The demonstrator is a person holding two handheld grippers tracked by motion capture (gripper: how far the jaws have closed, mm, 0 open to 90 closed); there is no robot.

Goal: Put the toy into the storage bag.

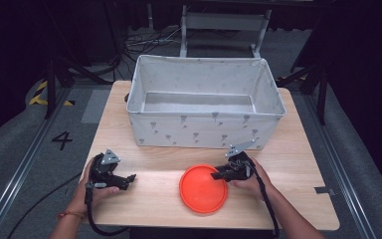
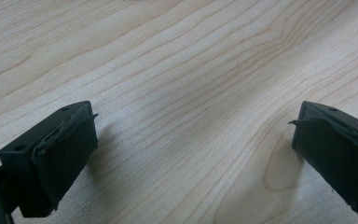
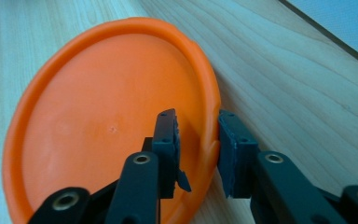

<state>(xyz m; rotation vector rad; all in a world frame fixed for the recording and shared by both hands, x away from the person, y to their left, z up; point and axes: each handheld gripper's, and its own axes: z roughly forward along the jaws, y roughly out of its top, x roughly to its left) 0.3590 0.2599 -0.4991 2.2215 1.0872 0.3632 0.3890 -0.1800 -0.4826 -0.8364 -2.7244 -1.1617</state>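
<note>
Bright orange all over the round plastic disc, plain and unpatterned, a shade paler along the raised rim. Pale blond on the wooden surface, streaked with fine brown grain lines curling round an oval knot in the left gripper view. Light grey on the rectangular fabric box, dotted with small darker grey motifs in loose rows, inside and out. Matt black on the left claw and the right claw, with metal-grey plates on top and dull brassy rivets. Dark grey on the floor, with yellow-and-black hazard stripes and a black numeral.
</note>
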